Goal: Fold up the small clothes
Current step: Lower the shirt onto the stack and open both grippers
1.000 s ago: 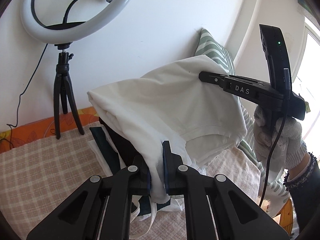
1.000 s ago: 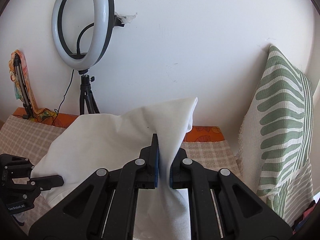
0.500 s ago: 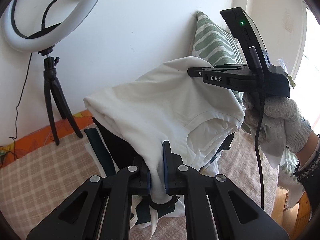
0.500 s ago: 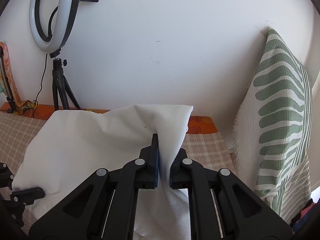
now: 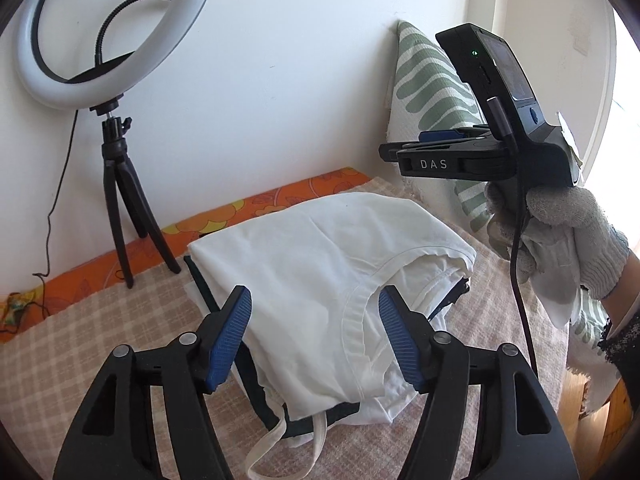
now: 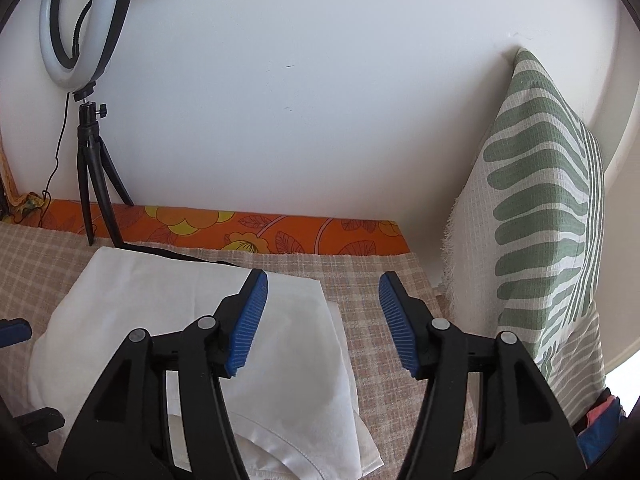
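The left hand-held gripper (image 5: 314, 336) hung wide open and empty above the folded white garment (image 5: 320, 264), and the right hand-held gripper (image 6: 320, 320) gaped empty too. The garment lay on darker clothes (image 5: 256, 380) on the checked cloth (image 5: 80, 344). This fold looked finished; a loose strap (image 5: 280, 436) perhaps remained to tidy.

a white ring light (image 5: 116, 36) on a black tripod (image 5: 124, 208) stands against the white wall (image 5: 300, 80), far ahead and to the left of the jaws, with a thin black cable (image 5: 60, 172) hanging down beside it. ahead of the jaws, a beige checked cloth (image 6: 352, 280) covers the surface, and an orange flowered strip (image 6: 256, 232) runs along its far edge at the wall. to the right of the jaws a green-and-white leaf-patterned cushion (image 6: 540, 220) leans upright in the corner.
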Demonstrator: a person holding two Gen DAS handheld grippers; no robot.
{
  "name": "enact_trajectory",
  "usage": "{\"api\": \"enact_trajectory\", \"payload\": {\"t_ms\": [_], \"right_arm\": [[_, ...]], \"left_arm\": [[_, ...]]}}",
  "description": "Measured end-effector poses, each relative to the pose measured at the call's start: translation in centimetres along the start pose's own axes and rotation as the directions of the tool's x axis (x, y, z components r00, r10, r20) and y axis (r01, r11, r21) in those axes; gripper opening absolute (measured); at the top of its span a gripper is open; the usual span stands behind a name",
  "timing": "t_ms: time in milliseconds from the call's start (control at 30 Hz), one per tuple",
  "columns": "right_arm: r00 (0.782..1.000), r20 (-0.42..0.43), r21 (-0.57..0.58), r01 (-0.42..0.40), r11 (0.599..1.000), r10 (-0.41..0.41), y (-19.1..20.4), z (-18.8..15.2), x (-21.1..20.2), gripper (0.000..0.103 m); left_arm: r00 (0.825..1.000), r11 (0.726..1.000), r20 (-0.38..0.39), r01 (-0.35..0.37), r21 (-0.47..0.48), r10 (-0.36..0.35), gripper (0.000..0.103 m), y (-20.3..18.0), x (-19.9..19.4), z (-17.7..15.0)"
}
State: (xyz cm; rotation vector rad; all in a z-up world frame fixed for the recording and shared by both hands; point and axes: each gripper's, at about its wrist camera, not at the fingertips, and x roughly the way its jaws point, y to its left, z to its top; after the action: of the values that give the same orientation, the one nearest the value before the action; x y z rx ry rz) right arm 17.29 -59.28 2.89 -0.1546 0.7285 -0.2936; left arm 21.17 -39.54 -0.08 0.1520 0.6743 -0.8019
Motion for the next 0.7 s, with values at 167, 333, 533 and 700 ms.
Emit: {"api": "enact_trajectory", "payload": {"t_ms": [167,333,533,700], "right_arm": [[1.000,0.009,0.049,-0.017,0.999,0.016,-0.2,0.0,-1.0,0.078],[1.000,0.024,0.047,-0.019,0.999,0.018,0.9,0.2,-2.9,0.084],[0.998,0.056,0.040,-0.032,0.999,0.030,2.7,0.3,-6.5,0.087],[0.994,0.099,0.021,-0.057,0.998,0.055,4.6,0.1,-10.0,0.097]], "left_arm": [[0.999,0.998,0.010,-0.043,0.044,0.043,0.078,-1.0,-1.4,-0.1],[0.996,0.996,0.020,-0.084,0.039,0.083,0.083,-0.9,-2.8,-0.3],[0.994,0.995,0.031,-0.101,0.005,0.100,0.083,0.1,-5.7,-1.0],[0.991,0.993,0.053,-0.119,-0.011,0.119,0.083,0.6,-8.7,-1.7]]}}
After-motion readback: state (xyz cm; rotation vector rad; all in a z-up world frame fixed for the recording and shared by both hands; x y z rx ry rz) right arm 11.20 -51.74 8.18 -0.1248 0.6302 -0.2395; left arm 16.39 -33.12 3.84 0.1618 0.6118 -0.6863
